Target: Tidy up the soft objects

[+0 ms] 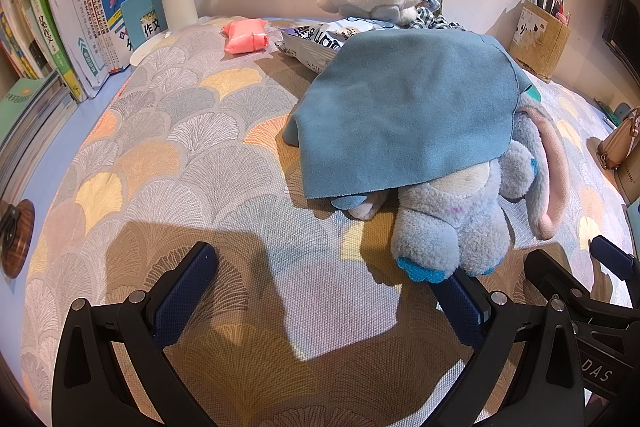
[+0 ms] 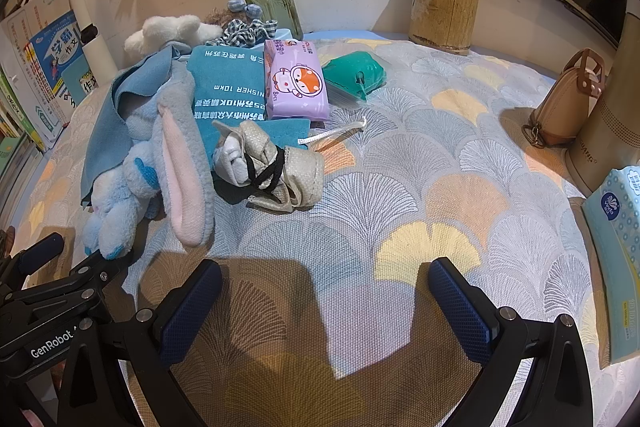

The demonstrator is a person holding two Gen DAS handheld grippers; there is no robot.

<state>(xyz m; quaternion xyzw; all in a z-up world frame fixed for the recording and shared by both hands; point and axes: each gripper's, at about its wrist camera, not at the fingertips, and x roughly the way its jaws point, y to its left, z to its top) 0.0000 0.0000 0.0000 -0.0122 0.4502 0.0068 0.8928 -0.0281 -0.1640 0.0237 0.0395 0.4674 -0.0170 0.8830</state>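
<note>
Left wrist view: left gripper [image 1: 328,291] spread wide, empty — blue plush rabbit [image 1: 460,223] at two o'clock (half under a teal cloth [image 1: 404,111]). Right gripper [image 2: 326,307] likewise gapes, empty — beige pouch [image 2: 276,167] at eleven o'clock.

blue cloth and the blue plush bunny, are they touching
Touching. In the left wrist view the blue cloth is draped over the blue plush bunny, covering its head, with only body, arm and ear sticking out.

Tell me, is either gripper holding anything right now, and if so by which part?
Nothing is held. The left gripper and the right gripper are both open over the patterned cloth, with only cloth between their fingers. The blue plush rabbit lies free.
</note>
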